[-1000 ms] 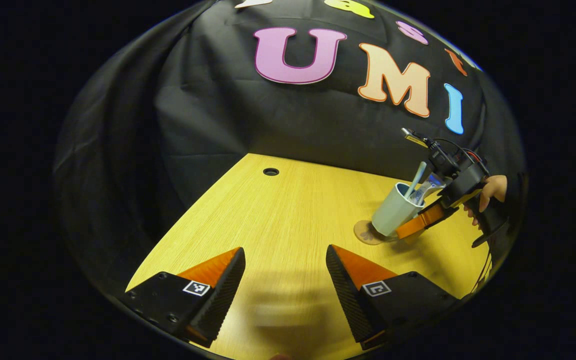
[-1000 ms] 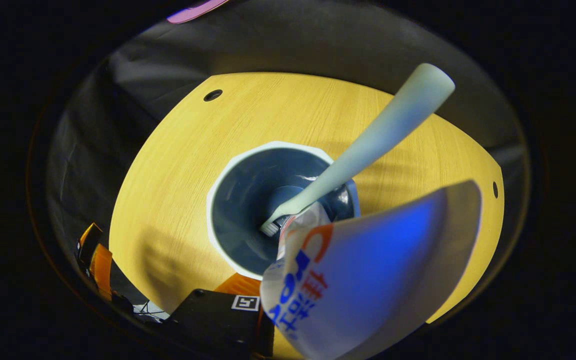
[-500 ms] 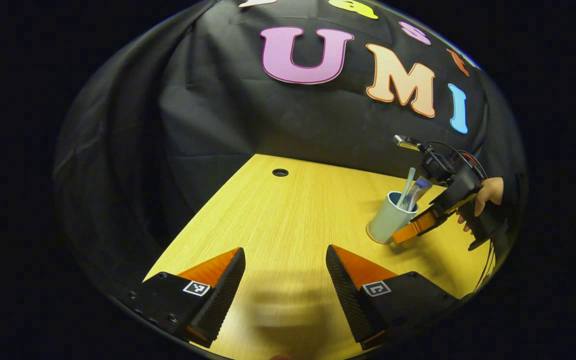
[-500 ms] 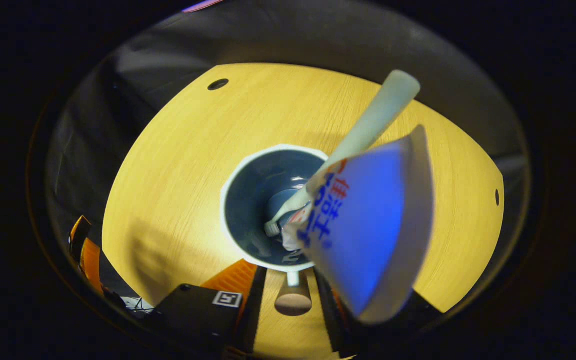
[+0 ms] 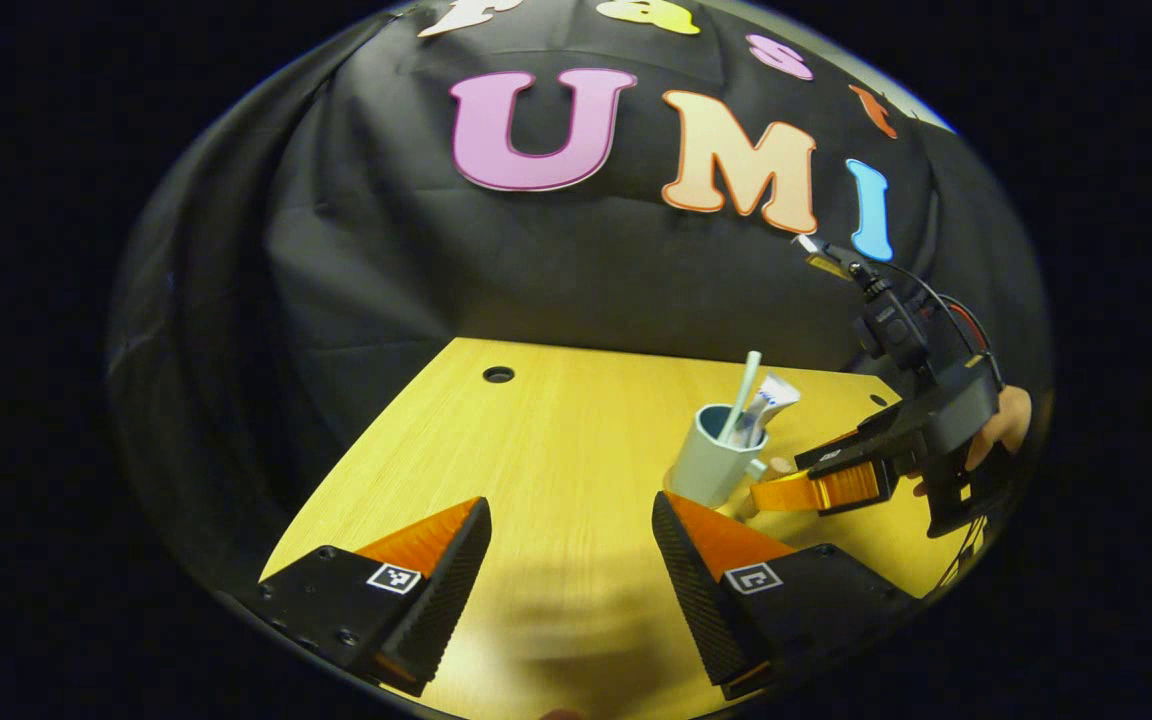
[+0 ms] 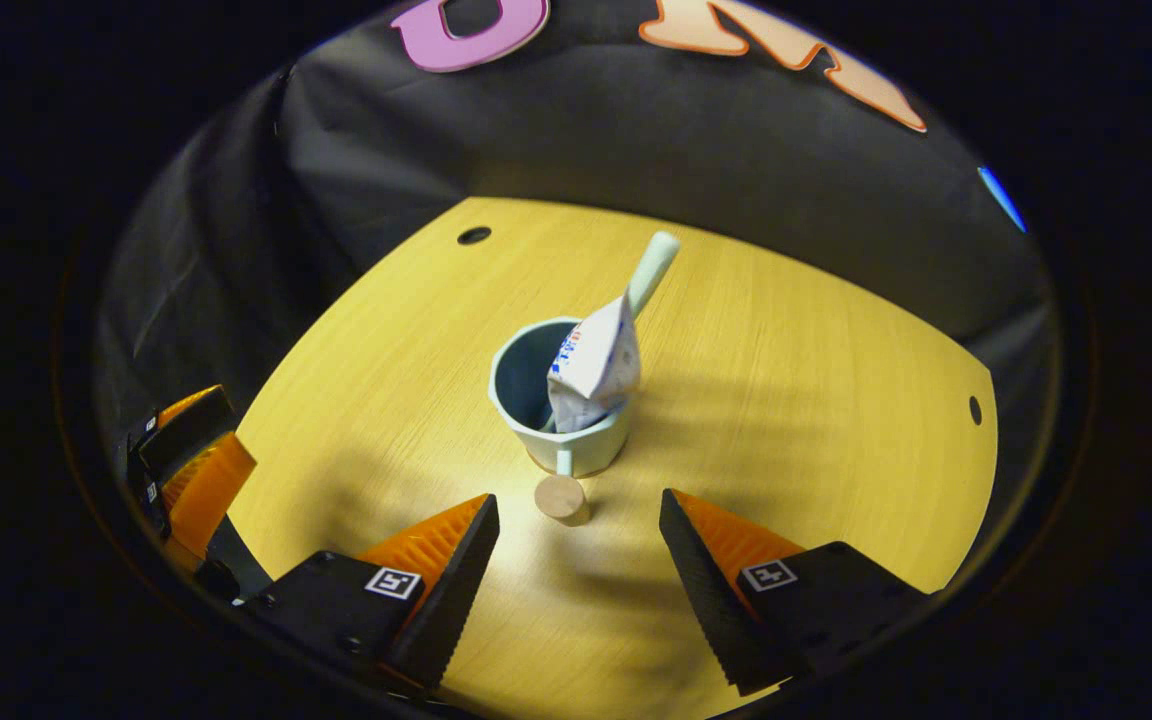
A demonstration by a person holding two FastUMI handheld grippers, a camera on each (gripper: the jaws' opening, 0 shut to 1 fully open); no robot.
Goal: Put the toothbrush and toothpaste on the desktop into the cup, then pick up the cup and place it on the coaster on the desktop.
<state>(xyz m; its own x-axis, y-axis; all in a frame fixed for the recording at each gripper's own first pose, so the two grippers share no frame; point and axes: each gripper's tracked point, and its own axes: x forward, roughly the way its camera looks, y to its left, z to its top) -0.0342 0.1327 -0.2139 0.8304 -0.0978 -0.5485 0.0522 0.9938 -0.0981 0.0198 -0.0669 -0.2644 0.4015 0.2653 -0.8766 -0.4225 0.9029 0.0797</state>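
Cup (image 6: pixel 564 420), pale, with a darker blue-grey inside, is standing upright near the middle of the yellow wood-grain surface (image 6: pixel 816 400); in the left gripper view we are seeing it (image 5: pixel 711 462) just beyond our left gripper's right finger. A short handle ending in a round cork-coloured knob (image 6: pixel 562 497) is pointing toward our right gripper (image 6: pixel 578 570).

Toothbrush (image 6: pixel 651 270), pale green, is sitting bristles-down in the cup, its handle leaning out over the far rim; in the left gripper view it (image 5: pixel 744 390) is rising almost straight up.

Toothpaste tube (image 6: pixel 596 365), white with blue and red print, is standing in the cup beside the toothbrush, crimped end up. We are noting writing on the tube, too small and folded for us to make out. From the left gripper view the tube (image 5: pixel 771 405) is leaning to the right of the brush.

Coaster: we are seeing only a thin brown edge under the cup's base (image 5: pixel 676 496), so we cannot tell how the cup is centred on it.

Right gripper is hovering just short of the knob, fingers spread wide and touching nothing; a hand (image 5: pixel 1001 425) is holding it (image 5: pixel 811 485).

Left gripper (image 5: pixel 571 560) is hanging over bare surface, fingers likewise apart, gripping nothing.

Two small dark holes (image 6: pixel 473 236) are sitting in the surface.
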